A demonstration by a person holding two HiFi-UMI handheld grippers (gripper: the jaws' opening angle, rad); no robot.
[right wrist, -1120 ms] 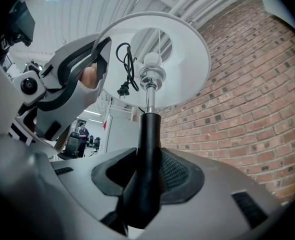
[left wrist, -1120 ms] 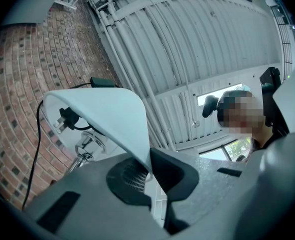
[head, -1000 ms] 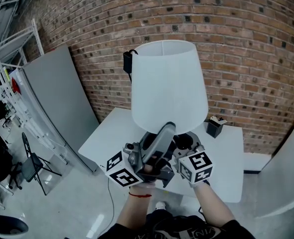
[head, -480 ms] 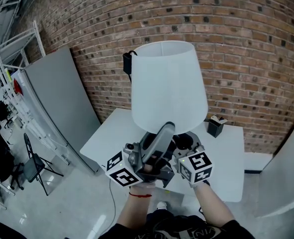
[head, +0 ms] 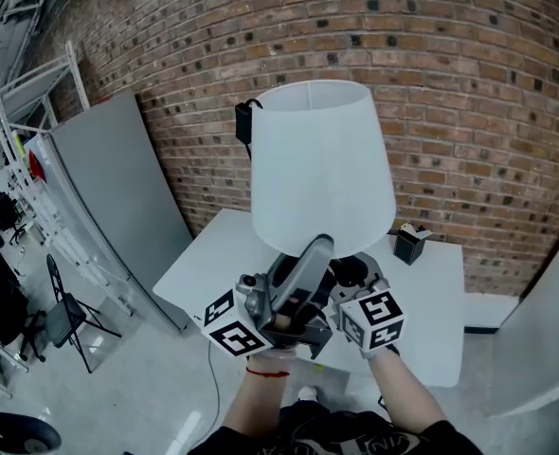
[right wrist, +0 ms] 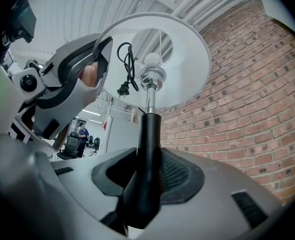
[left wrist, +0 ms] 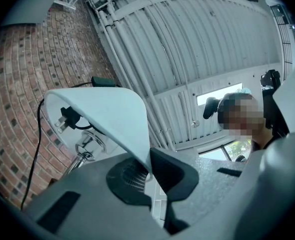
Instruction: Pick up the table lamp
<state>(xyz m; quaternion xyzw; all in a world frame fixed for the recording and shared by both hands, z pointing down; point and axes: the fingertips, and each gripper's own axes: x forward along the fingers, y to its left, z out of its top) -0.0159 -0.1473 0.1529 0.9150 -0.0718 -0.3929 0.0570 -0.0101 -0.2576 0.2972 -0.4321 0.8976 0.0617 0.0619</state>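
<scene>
Right gripper [right wrist: 146,174]: my fingers are clamped on the table lamp [head: 322,169]'s black stem. Left gripper [left wrist: 148,170] pinches the shade's lower rim. The lamp is above the tabletop [head: 431,292]'s near edge, with the brick wall [head: 469,112] close behind.

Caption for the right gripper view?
Right gripper shut on lamp stem; left gripper pinches shade; brick wall behind.

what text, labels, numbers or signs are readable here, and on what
No readable text anywhere.
Left black-and-white marker cube: square patterns only, no letters.
Right black-and-white marker cube: the same.
Pale print on person's dark shirt: cut off, unreadable.
</scene>
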